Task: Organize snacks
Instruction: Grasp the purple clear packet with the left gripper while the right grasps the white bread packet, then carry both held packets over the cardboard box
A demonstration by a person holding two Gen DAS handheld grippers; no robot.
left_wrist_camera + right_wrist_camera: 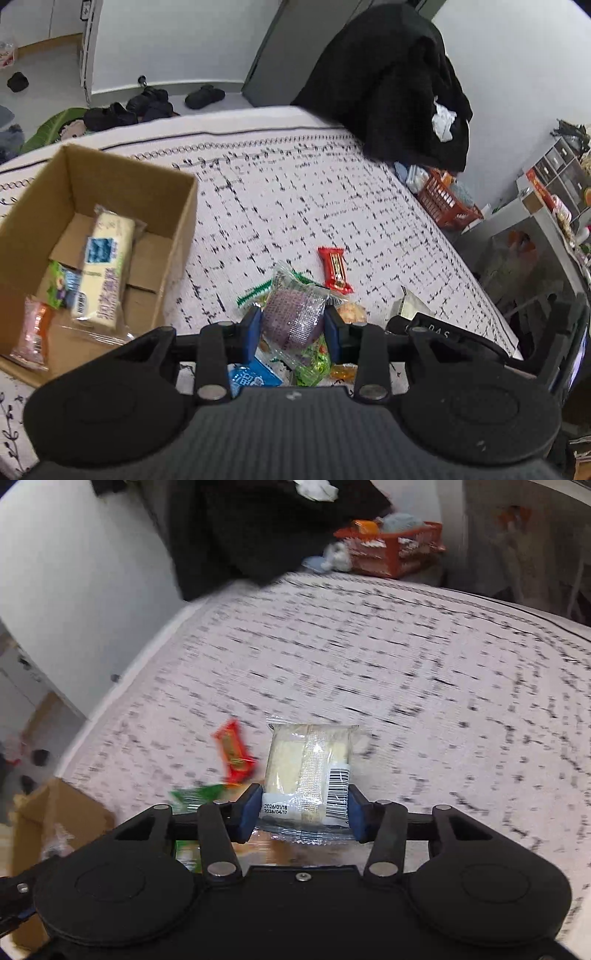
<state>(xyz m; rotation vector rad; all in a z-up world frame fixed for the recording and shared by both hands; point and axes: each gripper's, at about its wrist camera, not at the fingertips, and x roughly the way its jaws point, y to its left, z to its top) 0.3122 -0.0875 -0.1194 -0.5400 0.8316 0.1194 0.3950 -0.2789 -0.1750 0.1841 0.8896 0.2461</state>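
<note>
Left claw (293, 326) pinching a purple round snack in clear wrap (291, 317), held over the loose snack pile (295, 363), right of the cardboard box (177, 221). Box holds a long pale cake pack (103, 273), a pink packet (31, 334) and a green-purple packet (61, 284). Red candy bar (335, 270) lies on the surface (332, 192) beyond the pile. Right claw (303, 812) clamped on a pale wrapped cake (308, 768), right of the box (55, 812); view blurred.
</note>
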